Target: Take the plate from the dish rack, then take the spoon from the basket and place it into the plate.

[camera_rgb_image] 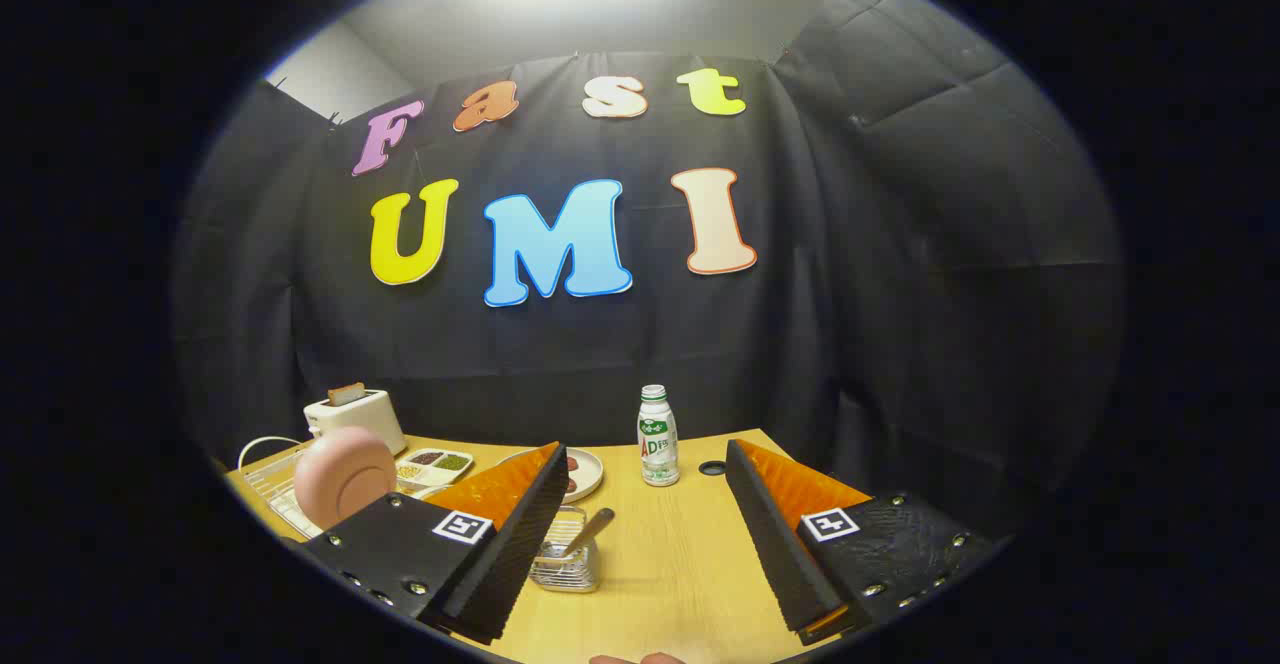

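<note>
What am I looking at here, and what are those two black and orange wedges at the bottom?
Those wedges are the two fingers of a hand-held gripper that a person carries; no robot arm is involved. The camera rides on the tool and looks forward along the fingers, which stand wide apart and hold nothing. Ahead lies a wooden table. Between the fingers, near the left one, sits a small wire basket with a spoon in it. To the left a pink plate stands upright in a dish rack. Beyond are a toaster, a divided snack tray, a white dish and a small bottle.
</note>
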Action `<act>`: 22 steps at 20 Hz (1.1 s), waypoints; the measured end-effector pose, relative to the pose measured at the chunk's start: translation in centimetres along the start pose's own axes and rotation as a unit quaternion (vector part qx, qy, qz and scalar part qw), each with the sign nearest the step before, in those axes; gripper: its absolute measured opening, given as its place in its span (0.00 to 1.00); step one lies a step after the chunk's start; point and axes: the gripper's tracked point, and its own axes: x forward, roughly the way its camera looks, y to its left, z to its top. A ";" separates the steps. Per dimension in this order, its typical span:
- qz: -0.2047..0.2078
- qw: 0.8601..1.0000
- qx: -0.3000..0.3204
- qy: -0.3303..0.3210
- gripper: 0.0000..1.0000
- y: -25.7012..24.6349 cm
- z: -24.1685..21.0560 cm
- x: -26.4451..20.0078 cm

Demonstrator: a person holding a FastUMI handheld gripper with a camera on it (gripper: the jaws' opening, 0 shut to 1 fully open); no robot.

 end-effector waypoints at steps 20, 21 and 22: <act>0.040 0.997 -0.039 0.049 0.97 14.1 11.9 1.9; 0.039 0.996 -0.046 0.057 0.97 14.4 12.1 2.3; 0.038 0.995 -0.054 0.070 0.97 14.7 12.0 2.8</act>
